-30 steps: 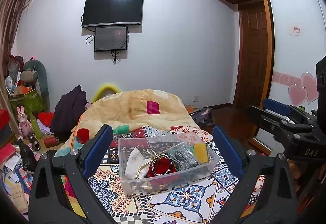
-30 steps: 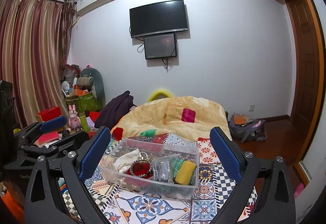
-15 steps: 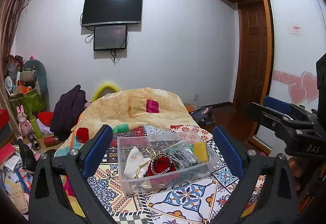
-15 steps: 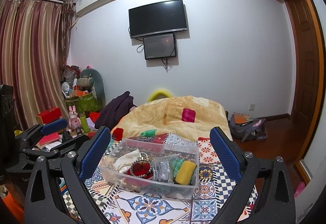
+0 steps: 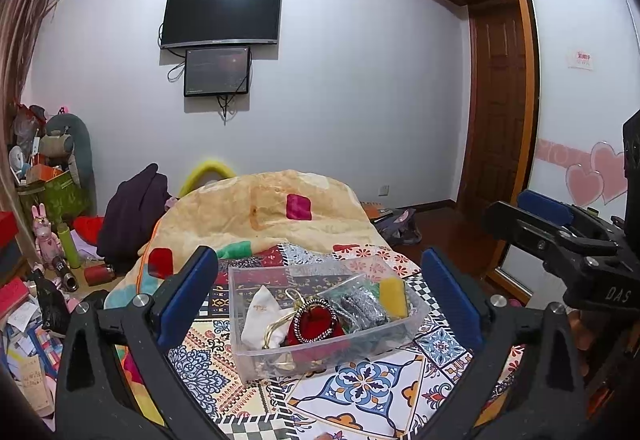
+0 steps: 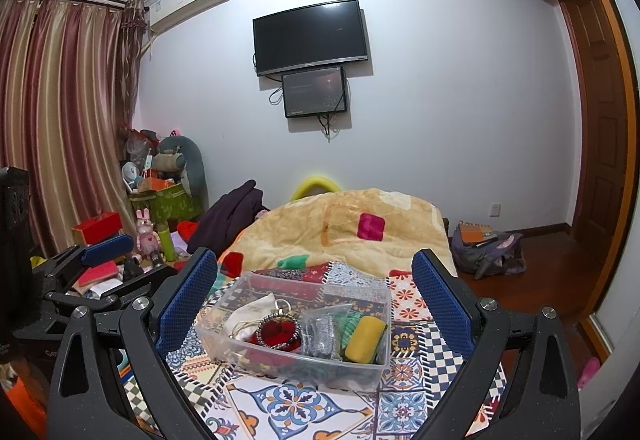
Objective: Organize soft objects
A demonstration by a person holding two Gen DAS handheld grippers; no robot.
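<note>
A clear plastic box (image 5: 256,354) (image 6: 372,368) sits on a patterned cloth (image 5: 360,396) on the bed. In it lie a white pouch (image 5: 258,314) (image 6: 244,316), a red bead-rimmed purse (image 5: 314,324) (image 6: 278,330), a silver glittery piece in a plastic bag (image 5: 362,306) (image 6: 318,332), something green (image 6: 352,320) and a yellow sponge (image 5: 393,292) (image 6: 364,338). My left gripper (image 5: 320,304) is open and empty, held above and in front of the box. My right gripper (image 6: 316,300) is open and empty, likewise over the box.
A yellow-orange quilt (image 5: 264,207) (image 6: 344,228) is heaped behind the box. Dark clothing (image 5: 132,207) lies to the left. Clutter, boxes and toys (image 6: 152,207) fill the left floor. A backpack (image 6: 488,252) lies on the floor by the wooden door.
Both views have shifted only slightly; the box and its contents have not moved and both grippers stay open.
</note>
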